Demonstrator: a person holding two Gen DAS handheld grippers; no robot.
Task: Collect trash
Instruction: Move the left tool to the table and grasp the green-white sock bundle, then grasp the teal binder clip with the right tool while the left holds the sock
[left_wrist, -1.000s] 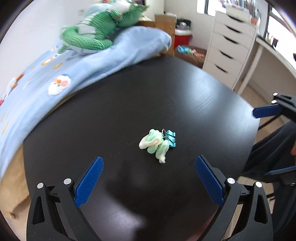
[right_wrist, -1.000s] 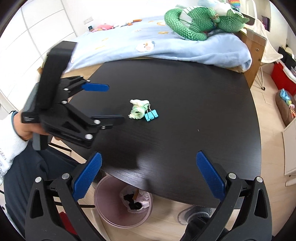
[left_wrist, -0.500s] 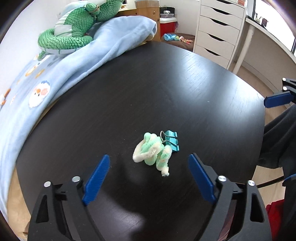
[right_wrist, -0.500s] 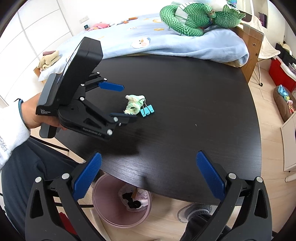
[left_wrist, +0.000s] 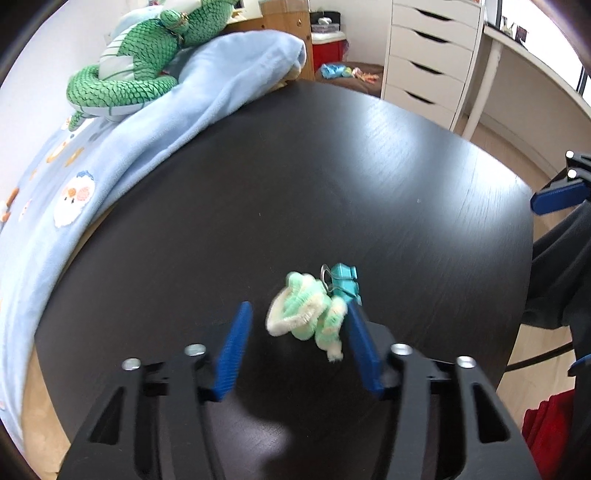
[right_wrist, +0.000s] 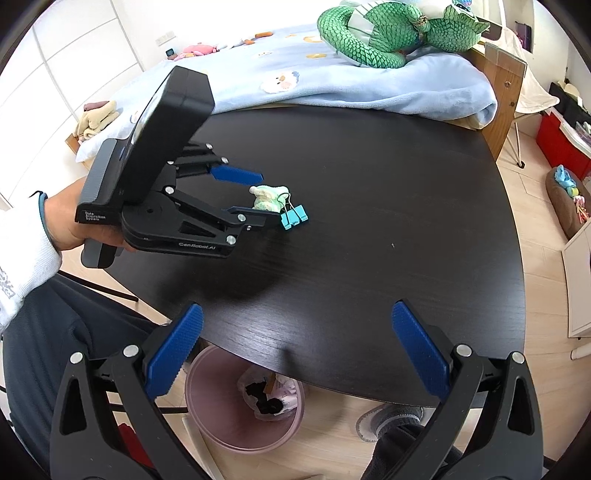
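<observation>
Fuzzy green and white trash (left_wrist: 308, 314) lies on the round black desk (left_wrist: 369, 177), low in the middle of the left wrist picture; a little blue binder clip (left_wrist: 345, 282) sits right by it, touching its upper right side; the left gripper (left_wrist: 297, 332) points down at the fuzzy trash, and its jaws are closing with the trash between them; the right blue pad looks like it touches the trash, but the left pad has a gap beside it, so the trash is not squeezed yet; in the right wrist picture a hand (right_wrist: 70, 218) with a white sleeve (right_wrist: 22, 266) holds that gripper at the left side of the frame; the right gripper (right_wrist: 297, 347) hangs over the near edge of the desk at the bottom of its picture, jaws spread wide with nothing in them; a pink trash bin (right_wrist: 218, 417) stands on the wooden floor below, with some scraps inside; a blue blanket (right_wrist: 369, 85) and a green dragon toy (right_wrist: 388, 29) lie across the top of that frame.
</observation>
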